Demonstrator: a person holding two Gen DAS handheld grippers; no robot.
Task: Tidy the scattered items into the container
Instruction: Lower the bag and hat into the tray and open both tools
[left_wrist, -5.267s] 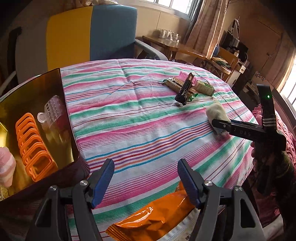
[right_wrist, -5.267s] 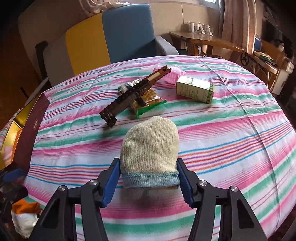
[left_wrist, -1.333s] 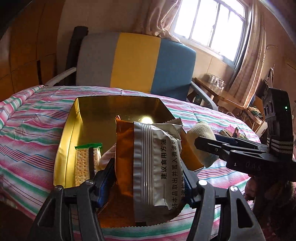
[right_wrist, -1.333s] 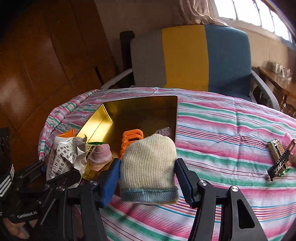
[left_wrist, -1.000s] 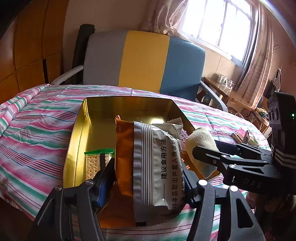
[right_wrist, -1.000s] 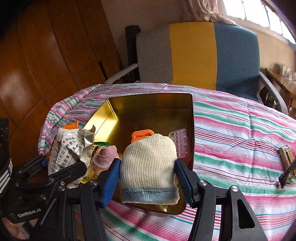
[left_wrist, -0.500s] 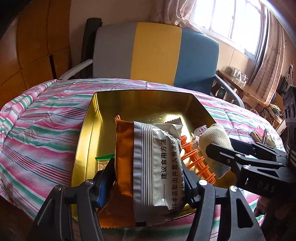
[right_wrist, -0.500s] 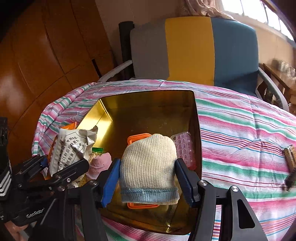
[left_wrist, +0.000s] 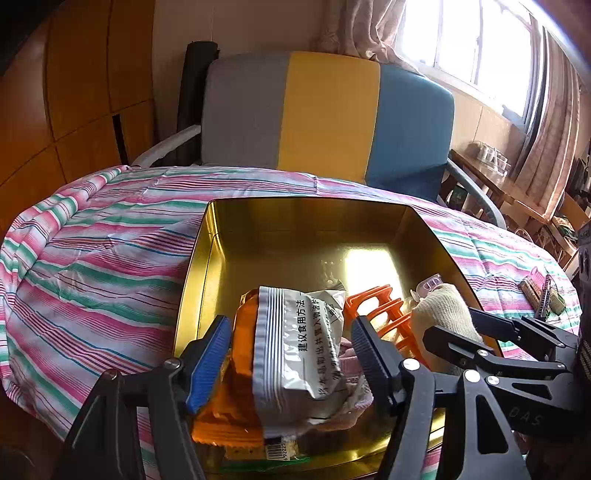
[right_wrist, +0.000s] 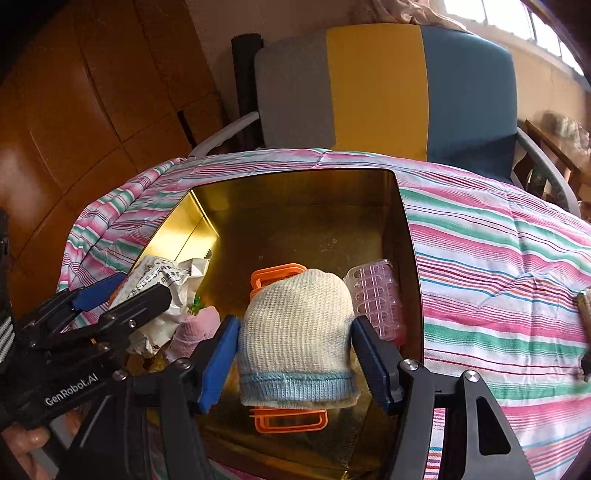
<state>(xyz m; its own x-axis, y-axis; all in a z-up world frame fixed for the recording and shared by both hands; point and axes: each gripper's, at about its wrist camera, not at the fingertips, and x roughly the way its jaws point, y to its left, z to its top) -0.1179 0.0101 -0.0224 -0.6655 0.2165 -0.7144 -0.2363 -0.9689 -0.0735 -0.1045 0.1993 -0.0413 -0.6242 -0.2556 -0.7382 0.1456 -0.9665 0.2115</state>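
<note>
Taking the gold tin (left_wrist: 207, 258) as the landmark, everything here is arranged for dropping things into it. Over the tin's near left corner, the left tool (left_wrist: 290, 354) has its blue pads spread about the orange and silver snack packet (left_wrist: 295, 350); the left pad stands a little off the wrapper, so I judge the packet to be lying loose on the pink knit piece (right_wrist: 195, 328) and the cracker pack (left_wrist: 266, 448) beneath it, though I cannot be sure the right pad has let go. Near the middle of the tin's floor lies the orange plastic rack (right_wrist: 275, 275), flat and low, leaving room on top. Above the rack, the right tool (right_wrist: 295, 350) is clamped on the cream knit mitten (right_wrist: 295, 325) by its blue cuff, so the soft body hangs free over the opening. Against the tin's right wall rests the clear pink hair roller (right_wrist: 375, 299). Well to the right of the tin, on the striped cloth of the counter (left_wrist: 110, 266), a few small items (left_wrist: 539, 295) remain outside it, so the tidying looks partly done.
</note>
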